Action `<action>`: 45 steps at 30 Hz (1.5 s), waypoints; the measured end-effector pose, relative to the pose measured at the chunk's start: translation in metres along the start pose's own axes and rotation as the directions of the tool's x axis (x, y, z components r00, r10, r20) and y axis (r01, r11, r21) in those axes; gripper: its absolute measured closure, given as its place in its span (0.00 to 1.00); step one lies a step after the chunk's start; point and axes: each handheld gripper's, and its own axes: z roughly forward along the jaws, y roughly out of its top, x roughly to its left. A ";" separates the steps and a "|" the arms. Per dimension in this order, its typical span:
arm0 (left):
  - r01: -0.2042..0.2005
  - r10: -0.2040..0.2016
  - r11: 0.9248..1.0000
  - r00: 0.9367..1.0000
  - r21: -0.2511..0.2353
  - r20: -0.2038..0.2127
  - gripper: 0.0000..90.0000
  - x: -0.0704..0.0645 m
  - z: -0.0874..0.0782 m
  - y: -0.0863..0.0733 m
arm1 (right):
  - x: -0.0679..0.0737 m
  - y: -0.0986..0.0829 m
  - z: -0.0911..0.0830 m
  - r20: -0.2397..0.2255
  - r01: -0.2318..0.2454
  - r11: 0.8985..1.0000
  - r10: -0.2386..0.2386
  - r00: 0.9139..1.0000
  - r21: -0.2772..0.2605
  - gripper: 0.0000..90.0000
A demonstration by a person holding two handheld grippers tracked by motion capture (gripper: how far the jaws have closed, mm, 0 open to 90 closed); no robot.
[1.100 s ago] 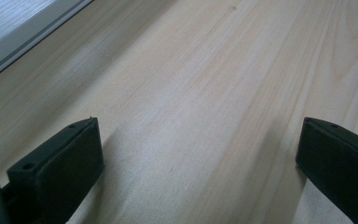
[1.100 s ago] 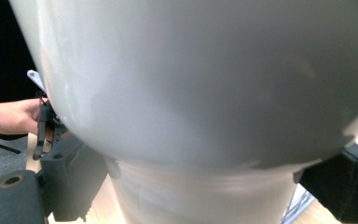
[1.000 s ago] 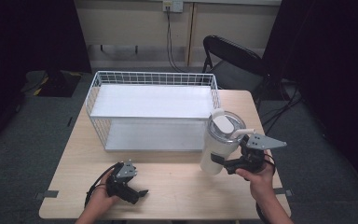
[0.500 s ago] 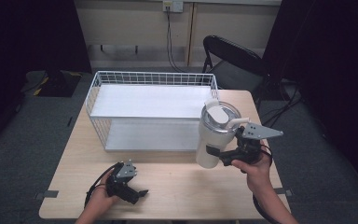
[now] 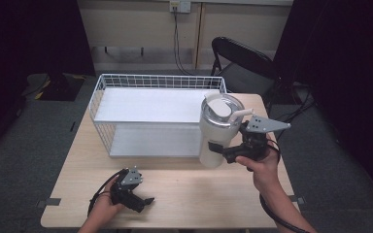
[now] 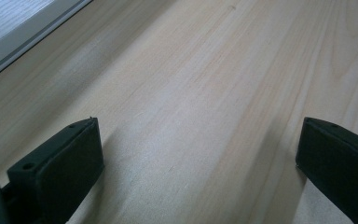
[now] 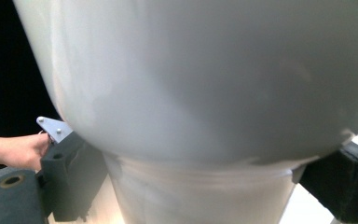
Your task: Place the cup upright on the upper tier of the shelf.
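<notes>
While my right gripper (image 5: 223, 154) has its fingers clamped on the tumbler (image 5: 217, 130), I'd lift it upright over the basket (image 5: 98, 91) rim; left gripper (image 5: 145, 201), fingers apart, rests at the bench's near edge.

The right hand-held gripper (image 5: 223, 154), clamped on the white tumbler (image 5: 217, 131), has lifted it off the desk (image 5: 184, 194) near the right edge and carried it up and leftward, toward the wire basket's (image 5: 126, 85) right end.

tumbler (image 5: 217, 131) – white | wire basket (image 5: 126, 87) – white grid | table (image 5: 199, 194) – pale wood grain | tongs (image 5: 226, 154) – black
</notes>
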 end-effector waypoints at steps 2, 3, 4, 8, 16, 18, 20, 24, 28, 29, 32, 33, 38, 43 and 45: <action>0.000 0.000 1.000 1.000 0.000 0.001 0.00 0.000 0.000 0.000 | 0.000 0.004 0.001 -0.001 0.000 1.000 0.000 1.000 0.001 0.11; 0.000 0.000 1.000 1.000 0.000 0.001 0.00 0.000 0.000 0.000 | 0.000 0.006 0.002 -0.003 0.000 1.000 0.000 1.000 -0.001 0.11; 0.000 0.000 1.000 1.000 0.000 0.001 0.00 0.000 0.000 0.000 | 0.000 0.009 0.002 -0.006 -0.002 1.000 0.002 1.000 -0.002 0.11; 0.000 0.000 1.000 1.000 0.000 0.000 0.00 0.000 0.000 0.000 | 0.000 0.018 0.004 -0.009 0.005 1.000 -0.005 1.000 -0.003 0.11; 0.000 0.000 1.000 1.000 -0.001 0.001 0.00 0.000 0.000 0.000 | 0.000 0.031 0.007 -0.002 0.009 1.000 -0.009 1.000 0.008 0.11; 0.000 0.000 1.000 1.000 0.000 0.001 0.00 0.000 0.000 0.000 | 0.000 0.034 0.007 -0.008 0.001 1.000 -0.001 1.000 0.008 0.11; 0.000 0.000 1.000 1.000 0.000 0.000 0.00 0.000 0.000 0.000 | 0.000 0.037 0.009 -0.011 0.003 1.000 -0.003 1.000 0.007 0.11; 0.000 0.000 1.000 1.000 -0.001 0.001 0.00 0.000 0.000 0.000 | 0.001 0.043 0.011 -0.018 0.000 1.000 0.000 1.000 0.001 0.11; 0.005 -0.005 1.000 1.000 -0.005 0.001 0.00 0.000 0.000 0.000 | 0.002 0.051 0.014 -0.026 0.002 1.000 -0.002 1.000 -0.003 0.11; 0.004 -0.004 1.000 1.000 -0.005 0.001 0.00 0.000 0.000 0.000 | 0.003 0.052 0.015 -0.027 0.002 1.000 -0.002 1.000 -0.003 0.11; 0.003 -0.003 1.000 1.000 -0.004 0.002 0.00 0.000 0.000 0.000 | 0.004 0.058 0.018 -0.035 0.004 1.000 -0.004 0.999 -0.003 0.11; 0.004 -0.004 1.000 1.000 -0.005 0.002 0.00 0.000 0.000 0.000 | 0.004 0.059 0.019 -0.038 0.004 1.000 -0.004 0.999 -0.004 0.11; 0.004 -0.004 1.000 1.000 -0.005 0.003 0.00 0.000 0.000 0.000 | 0.007 0.066 0.026 -0.044 0.010 1.000 -0.010 0.999 0.003 0.11; 0.004 -0.004 1.000 1.000 -0.005 0.003 0.00 0.000 0.000 0.000 | 0.008 0.070 0.029 -0.046 0.000 1.000 0.000 0.999 0.005 0.11; 0.004 -0.004 1.000 1.000 -0.005 0.003 0.00 0.000 0.000 0.000 | 0.008 0.070 0.031 -0.044 0.005 1.000 -0.005 0.999 0.010 0.11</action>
